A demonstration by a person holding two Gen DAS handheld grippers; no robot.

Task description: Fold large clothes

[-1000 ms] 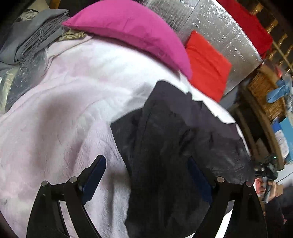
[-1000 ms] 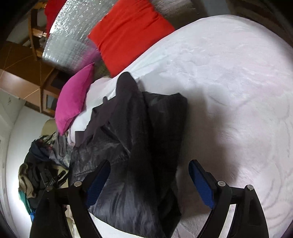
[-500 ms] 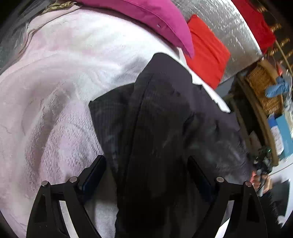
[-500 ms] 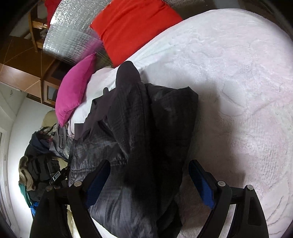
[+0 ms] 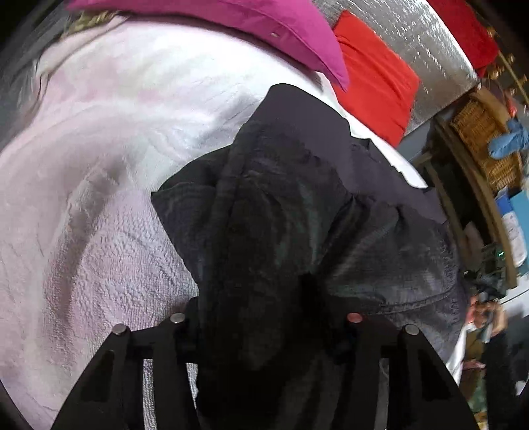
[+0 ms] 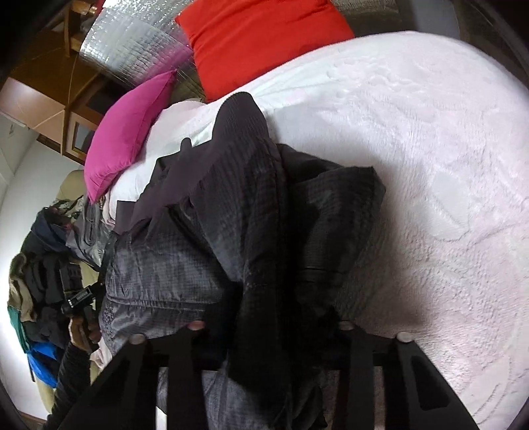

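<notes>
A dark grey quilted jacket [image 5: 281, 198] lies crumpled on a pale pink bed cover [image 5: 99, 165]. My left gripper [image 5: 264, 317] is down on the jacket's near edge. Its jaws are closing, with a thick bunch of the fabric pinched between them and hiding the pads. In the right wrist view the same jacket [image 6: 231, 215] stretches away over the bed cover [image 6: 429, 165]. My right gripper [image 6: 271, 327] sits on another part of the near edge. Its jaws are closing too, with a dark fold squeezed between them.
A pink pillow [image 5: 264, 26] and a red pillow [image 5: 373, 82] lean on a silver foil panel [image 5: 413, 33] at the bed's far end. A wicker basket [image 5: 489, 139] stands at the right. A pile of clothes [image 6: 43, 264] lies beyond the bed's left side.
Both grippers came down closer onto the jacket. Their jaws went from wide apart to narrowed on bunched fabric, which now hides the blue pads.
</notes>
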